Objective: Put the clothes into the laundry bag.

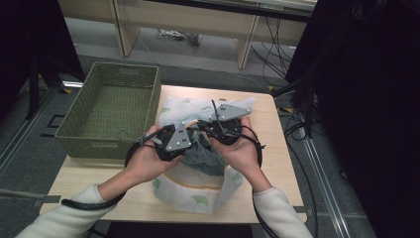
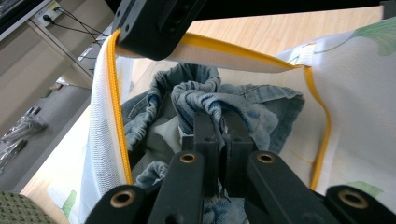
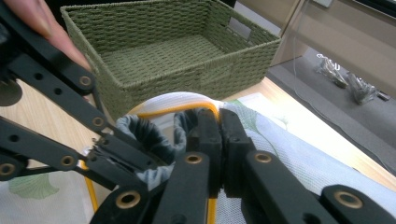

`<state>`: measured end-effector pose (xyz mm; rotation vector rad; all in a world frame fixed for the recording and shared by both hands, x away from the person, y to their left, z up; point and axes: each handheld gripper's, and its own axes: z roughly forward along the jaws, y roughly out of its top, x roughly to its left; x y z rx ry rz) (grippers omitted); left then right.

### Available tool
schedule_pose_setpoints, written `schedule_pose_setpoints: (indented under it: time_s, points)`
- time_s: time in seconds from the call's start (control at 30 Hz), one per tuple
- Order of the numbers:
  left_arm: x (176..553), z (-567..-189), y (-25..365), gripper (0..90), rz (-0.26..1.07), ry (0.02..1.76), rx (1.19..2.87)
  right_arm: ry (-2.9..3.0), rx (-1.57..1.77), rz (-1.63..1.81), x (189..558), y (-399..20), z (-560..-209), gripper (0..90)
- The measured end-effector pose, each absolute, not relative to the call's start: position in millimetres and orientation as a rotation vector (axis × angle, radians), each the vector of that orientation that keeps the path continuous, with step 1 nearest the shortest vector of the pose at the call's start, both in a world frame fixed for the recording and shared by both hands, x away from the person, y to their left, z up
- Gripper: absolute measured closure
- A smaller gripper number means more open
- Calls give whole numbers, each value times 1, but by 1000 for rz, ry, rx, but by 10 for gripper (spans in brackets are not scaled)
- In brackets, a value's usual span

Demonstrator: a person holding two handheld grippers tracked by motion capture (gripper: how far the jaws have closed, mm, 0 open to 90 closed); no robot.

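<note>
The denim garment (image 2: 219, 100) was pinched in the closed left gripper (image 2: 218, 122) at table centre – the mesh bag (image 3: 280, 154) rim was clamped by the right gripper (image 3: 218, 122), at two o'clock of the left

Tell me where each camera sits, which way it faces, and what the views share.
High view: above the person's side of the table, looking forward and down; both forearms, hands, left gripper and right gripper show.
Left gripper view: on the left gripper, looking into the bag; its jaws pinch the jeans.
Right gripper view: on the right gripper, facing the basket; its jaws clamp the bag's rim.
Shared: all three show the bag and the jeans.
</note>
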<state>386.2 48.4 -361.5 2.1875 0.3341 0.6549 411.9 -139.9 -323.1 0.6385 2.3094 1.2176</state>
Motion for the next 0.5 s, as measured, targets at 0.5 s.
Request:
schedule_pose_setpoints:
  time_s: [0.5]
  points:
    - [404, -387, 40, 860, 691, 374, 2215, 2312, 665, 1210, 416, -142, -328, 900]
